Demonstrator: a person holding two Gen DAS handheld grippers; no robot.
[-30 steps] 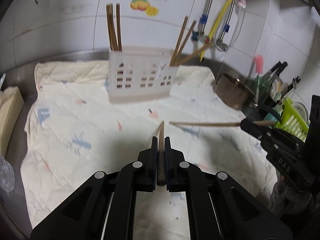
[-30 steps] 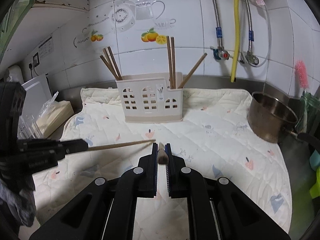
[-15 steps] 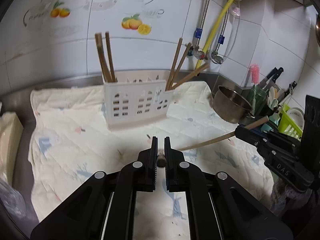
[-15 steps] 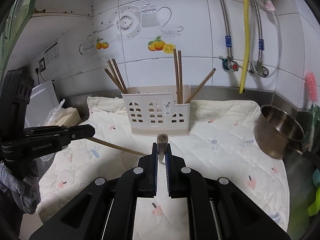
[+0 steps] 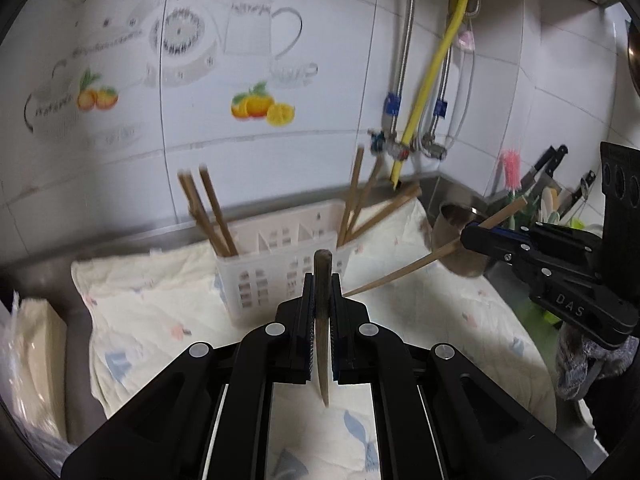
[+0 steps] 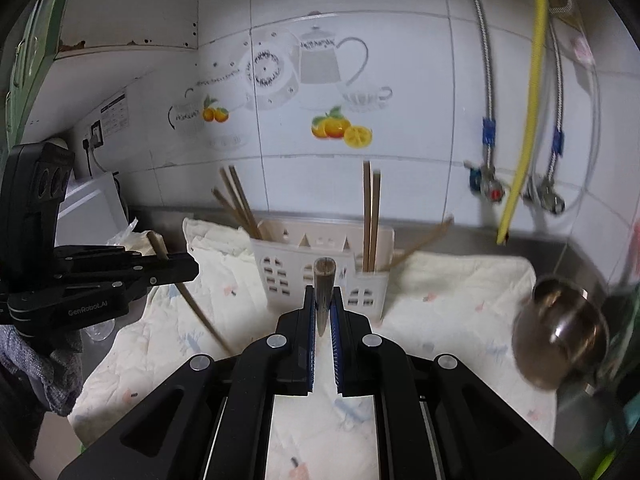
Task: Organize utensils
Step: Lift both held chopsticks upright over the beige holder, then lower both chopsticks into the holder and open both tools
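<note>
Above a quilted cloth, left gripper pinching a chopstick, right gripper pinching another chopstick, white holder of chopsticks behind

Materials: wood, plastic, cloth, steel, glazed tile.
Thin brown wooden chopsticks matt, faint grain; one clamped in each matt black plastic gripper, left gripper and right gripper. Pale slotted plastic utensil holder smooth, low sheen. Cream quilted cloth mat soft, wrinkled, stitched. Round steel pot glossy, reflective. White glazed wall tiles shiny. Yellow hose smooth, braided metal hoses beside it.
</note>
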